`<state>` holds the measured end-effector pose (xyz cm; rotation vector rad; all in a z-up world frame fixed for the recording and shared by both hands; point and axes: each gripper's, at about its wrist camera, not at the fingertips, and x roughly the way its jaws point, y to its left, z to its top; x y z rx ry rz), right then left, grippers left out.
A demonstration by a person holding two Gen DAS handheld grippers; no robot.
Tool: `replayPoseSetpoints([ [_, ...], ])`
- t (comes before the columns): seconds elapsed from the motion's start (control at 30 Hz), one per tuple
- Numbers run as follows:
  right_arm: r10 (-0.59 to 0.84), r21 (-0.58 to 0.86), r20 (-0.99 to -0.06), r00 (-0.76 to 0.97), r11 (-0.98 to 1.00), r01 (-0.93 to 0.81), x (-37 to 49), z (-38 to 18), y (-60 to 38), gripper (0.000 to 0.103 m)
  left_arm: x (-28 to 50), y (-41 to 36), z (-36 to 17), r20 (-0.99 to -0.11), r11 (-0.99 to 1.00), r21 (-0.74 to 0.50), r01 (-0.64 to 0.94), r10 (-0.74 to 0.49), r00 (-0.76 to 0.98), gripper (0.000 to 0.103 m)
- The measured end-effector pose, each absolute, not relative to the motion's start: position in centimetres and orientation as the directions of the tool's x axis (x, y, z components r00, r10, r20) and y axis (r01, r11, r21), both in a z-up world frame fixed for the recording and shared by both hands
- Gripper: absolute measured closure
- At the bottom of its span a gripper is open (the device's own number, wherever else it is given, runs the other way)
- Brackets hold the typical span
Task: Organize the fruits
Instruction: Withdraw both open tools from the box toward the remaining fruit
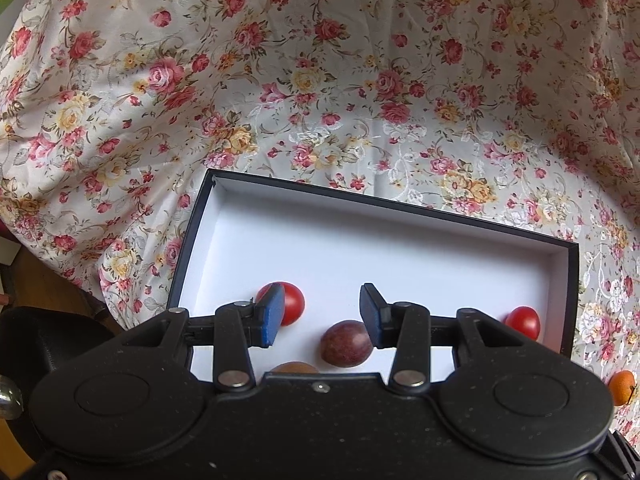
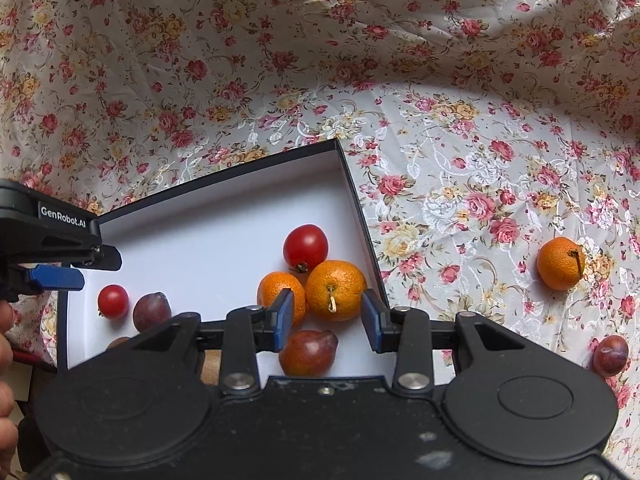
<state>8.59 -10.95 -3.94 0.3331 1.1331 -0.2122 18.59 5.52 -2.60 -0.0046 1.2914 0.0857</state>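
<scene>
A dark-rimmed box [image 1: 360, 256] with a white inside lies on the floral cloth. My left gripper [image 1: 322, 316] hangs open over its near end, above a purple plum [image 1: 346, 343]. One red tomato [image 1: 288, 303] lies behind the left finger, another tomato [image 1: 522, 322] at the right. My right gripper [image 2: 327, 316] is open, its fingers on either side of an orange [image 2: 336, 290] in the box [image 2: 200, 240] corner. Beside it lie a second orange [image 2: 276, 290], a tomato [image 2: 306, 247] and a reddish plum [image 2: 308, 352]. Whether the pads touch the orange is unclear.
Outside the box on the cloth lie an orange with a stem [image 2: 560, 263] and a plum [image 2: 610, 354] to the right. A small tomato [image 2: 113, 301] and a dark plum [image 2: 151, 311] lie at the box's left end, under the left gripper [image 2: 56, 278]. A hand [image 2: 5, 320] shows at the left edge.
</scene>
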Motion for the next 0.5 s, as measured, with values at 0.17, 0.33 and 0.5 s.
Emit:
replayPoseSetpoints([
  [0.17, -0.017, 0.140, -0.914, 0.405, 0.924, 0.355, 7.4, -3.7, -12.9, 0.063, 18.0, 2.8, -2.3, -0.958, 0.999, 0.049, -0.021, 0.052, 0.281, 0.052],
  [0.33, -0.047, 0.122, -0.917, 0.397, 0.913, 0.390, 5.9, -3.7, -15.5, 0.063, 17.2, -0.3, -2.1, -0.958, 0.998, 0.050, 0.042, 0.036, 0.285, 0.052],
  [0.5, -0.075, 0.112, -0.918, 0.389, 0.893, 0.436, 4.3, -3.5, -18.4, 0.063, 16.1, -3.9, -1.9, -0.957, 0.991, 0.056, 0.119, 0.019, 0.289, 0.052],
])
